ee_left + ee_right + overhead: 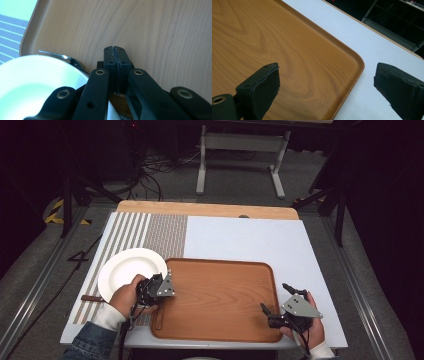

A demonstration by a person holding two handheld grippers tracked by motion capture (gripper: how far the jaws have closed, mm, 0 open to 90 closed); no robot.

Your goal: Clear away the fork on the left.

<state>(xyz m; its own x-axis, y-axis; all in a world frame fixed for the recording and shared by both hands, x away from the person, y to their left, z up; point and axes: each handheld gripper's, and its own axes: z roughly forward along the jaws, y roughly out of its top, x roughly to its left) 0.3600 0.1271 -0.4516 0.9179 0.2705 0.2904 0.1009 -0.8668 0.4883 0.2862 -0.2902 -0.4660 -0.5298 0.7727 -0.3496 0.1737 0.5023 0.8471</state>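
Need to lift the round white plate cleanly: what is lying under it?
The round white plate rests on the striped woven placemat. A metal utensil pokes out past its rim, and a brown handle shows at its near edge. The rest is covered.

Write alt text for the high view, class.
A person's left tool, jaws shut, sits by a round white plate at the left edge of a rectangular wooden tray. The right tool hangs open at the tray's right edge.
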